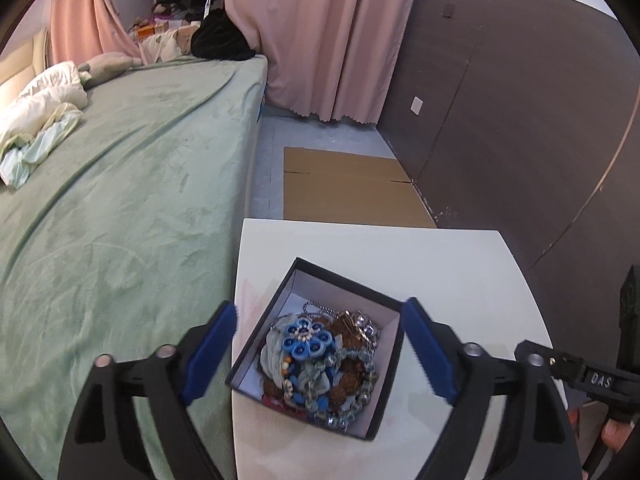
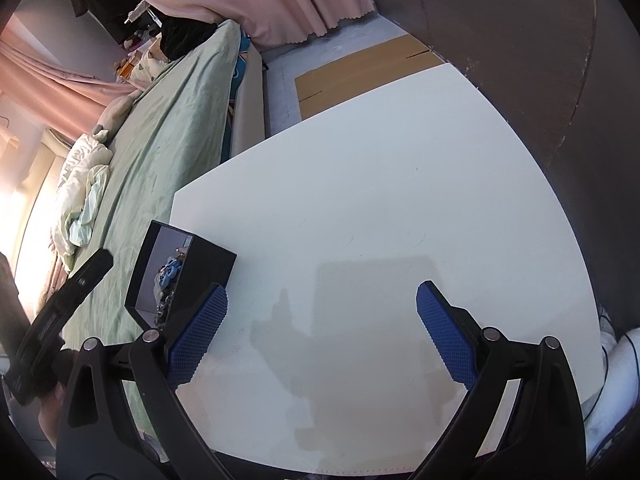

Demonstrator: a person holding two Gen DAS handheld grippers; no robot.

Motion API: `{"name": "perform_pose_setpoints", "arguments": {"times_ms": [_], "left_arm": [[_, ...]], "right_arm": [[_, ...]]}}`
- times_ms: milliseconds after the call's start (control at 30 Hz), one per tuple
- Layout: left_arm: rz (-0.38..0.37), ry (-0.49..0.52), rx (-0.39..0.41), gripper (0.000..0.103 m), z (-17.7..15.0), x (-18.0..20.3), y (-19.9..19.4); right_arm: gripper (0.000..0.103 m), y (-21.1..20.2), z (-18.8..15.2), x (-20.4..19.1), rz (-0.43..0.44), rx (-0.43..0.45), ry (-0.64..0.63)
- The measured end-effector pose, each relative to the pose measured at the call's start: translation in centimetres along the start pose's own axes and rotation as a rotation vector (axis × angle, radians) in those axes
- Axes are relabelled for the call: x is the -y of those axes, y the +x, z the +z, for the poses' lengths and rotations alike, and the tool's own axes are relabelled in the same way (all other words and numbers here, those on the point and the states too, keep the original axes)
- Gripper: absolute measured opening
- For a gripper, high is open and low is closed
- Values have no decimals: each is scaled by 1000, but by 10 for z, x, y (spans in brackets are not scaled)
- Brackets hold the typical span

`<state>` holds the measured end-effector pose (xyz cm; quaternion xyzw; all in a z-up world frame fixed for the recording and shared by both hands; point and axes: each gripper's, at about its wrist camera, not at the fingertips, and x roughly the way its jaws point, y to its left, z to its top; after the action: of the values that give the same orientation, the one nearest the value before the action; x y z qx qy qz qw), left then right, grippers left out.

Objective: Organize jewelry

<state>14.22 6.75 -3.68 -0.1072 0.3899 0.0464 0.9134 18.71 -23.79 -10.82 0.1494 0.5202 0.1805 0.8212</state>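
In the left wrist view the left claw [image 1: 320,344] fills the bottom of the frame, its blue pads wide apart and touching nothing. Between them, lower centre, a black box [image 1: 340,280] with a white inside stands on the white worktop [image 1: 452,268], near its left edge. The box holds a heap of jewelry [image 1: 320,364]: blue flower pieces, clear beads, a chain. In the right wrist view the right claw [image 2: 322,328] is also spread apart, over bare worktop, with the box at the lower left. Further up lie brown cardboard [image 1: 348,188] on the floor, a green bed [image 1: 120,200] on the left and pink curtains [image 1: 320,40] at the top.
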Motion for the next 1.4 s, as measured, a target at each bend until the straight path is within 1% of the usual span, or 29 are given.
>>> {"name": "perform_pose_setpoints", "arguments": {"times_ms": [133,367,533,733,833,1133,1267,1400], "left_arm": [[1,31,18,94,-9,7,-16],[13,51,28,94,-28,17,-36],[12,76,69,94,-41,28,-54],[-2,99,91,94,-55,38,-76],[-13,102,108,94,-59,40,-87],[-19,80,144,94,-69,35,-110],[-20,71,159,94,-71,31,-117],[-21,80,156,94,-72,31,-120]], "right_arm": [[95,-7,-5,-1,-1,20,-1],[95,-32,-20,-1,18,87,-18],[95,-47,-30,-2,19,128,-56],[95,-65,-43,-5,17,182,-92],[98,-69,-49,-9,4,192,-113],[98,-84,-64,-27,12,226,-172],[98,-86,-70,-34,30,222,-204],[98,-87,-75,-36,39,216,-233]]}}
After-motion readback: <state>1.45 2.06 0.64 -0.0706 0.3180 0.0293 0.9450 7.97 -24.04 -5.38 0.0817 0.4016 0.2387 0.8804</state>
